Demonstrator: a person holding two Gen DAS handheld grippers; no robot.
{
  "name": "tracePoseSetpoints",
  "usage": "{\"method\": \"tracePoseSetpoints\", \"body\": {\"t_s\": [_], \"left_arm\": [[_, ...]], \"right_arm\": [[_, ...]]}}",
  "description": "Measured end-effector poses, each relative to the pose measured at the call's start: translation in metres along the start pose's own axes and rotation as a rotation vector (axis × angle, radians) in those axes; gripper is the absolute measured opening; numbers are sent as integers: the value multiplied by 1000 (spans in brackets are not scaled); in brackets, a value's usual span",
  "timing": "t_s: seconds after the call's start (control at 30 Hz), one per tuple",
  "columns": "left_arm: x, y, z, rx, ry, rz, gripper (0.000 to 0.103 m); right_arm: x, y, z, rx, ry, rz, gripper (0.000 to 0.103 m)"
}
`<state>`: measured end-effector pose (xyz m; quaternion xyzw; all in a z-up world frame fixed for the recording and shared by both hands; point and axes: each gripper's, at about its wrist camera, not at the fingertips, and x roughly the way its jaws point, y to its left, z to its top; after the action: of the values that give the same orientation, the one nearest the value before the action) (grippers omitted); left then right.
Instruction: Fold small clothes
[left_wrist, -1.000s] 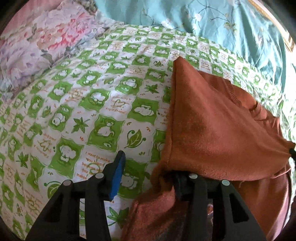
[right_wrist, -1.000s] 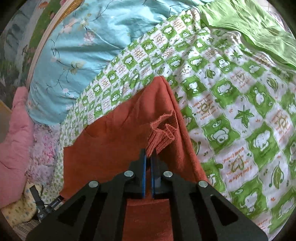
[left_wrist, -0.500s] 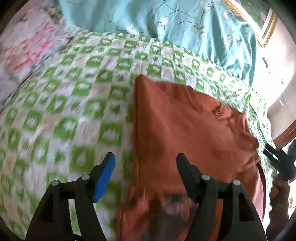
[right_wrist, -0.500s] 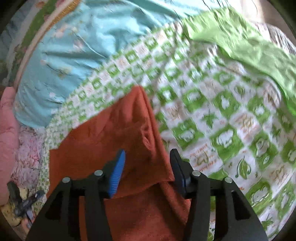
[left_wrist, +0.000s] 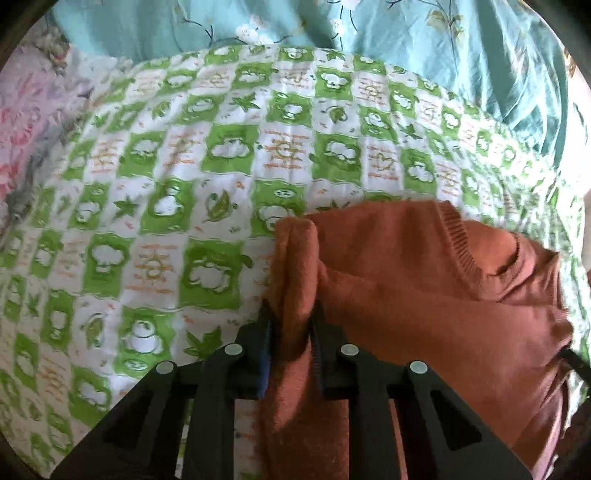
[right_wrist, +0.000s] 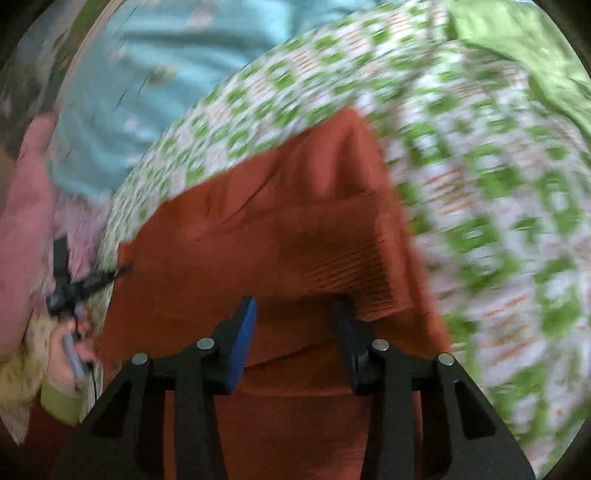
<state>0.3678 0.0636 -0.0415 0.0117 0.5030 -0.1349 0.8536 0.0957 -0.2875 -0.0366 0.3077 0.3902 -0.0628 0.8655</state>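
Both our grippers tilt down over the rust sweater (left_wrist: 424, 295) on the green-checked bedspread (left_wrist: 207, 177). Our left gripper (left_wrist: 290, 325) is closing its jaws, pinching a raised fold; our right gripper (right_wrist: 295, 325) narrows its spread jaws above the cloth. Bedspread writing is unreadable.

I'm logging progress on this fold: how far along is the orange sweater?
Done: the orange sweater lies on the green checked sheet with one layer already folded over. In hand: the left gripper is closing its jaws on a bunched edge; the right gripper stands apart above the cloth, gripping nothing. Left: the remaining folds; the ribbed collar remains exposed.
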Motion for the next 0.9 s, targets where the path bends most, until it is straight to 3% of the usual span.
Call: {"method": "tracePoseSetpoints", "body": {"t_s": [0.07, 0.23, 0.37, 0.63, 0.73, 0.8, 0.9], "left_arm": [[-7, -1, -6, 2, -9, 18, 19], [-34, -12, -35, 38, -26, 42, 19], [-70, -10, -69, 21, -51, 12, 18], [-131, -24, -143, 44, -94, -60, 22], [-148, -37, -172, 85, -110, -54, 32], [-159, -43, -190, 112, -126, -24, 50], [-175, -48, -219, 126, -139, -2, 56]], "right_arm": [[-16, -1, -1, -8, -43, -63, 48], [-43, 13, -12, -90, -39, -63, 56], [-51, 37, -24, -179, -34, -94, 62], [-68, 81, -64, -381, -26, -240, 70], [-77, 94, -78, -448, -46, -289, 78], [-83, 103, -89, -494, -58, -309, 82], [-91, 113, -104, -549, -72, -329, 85]]}}
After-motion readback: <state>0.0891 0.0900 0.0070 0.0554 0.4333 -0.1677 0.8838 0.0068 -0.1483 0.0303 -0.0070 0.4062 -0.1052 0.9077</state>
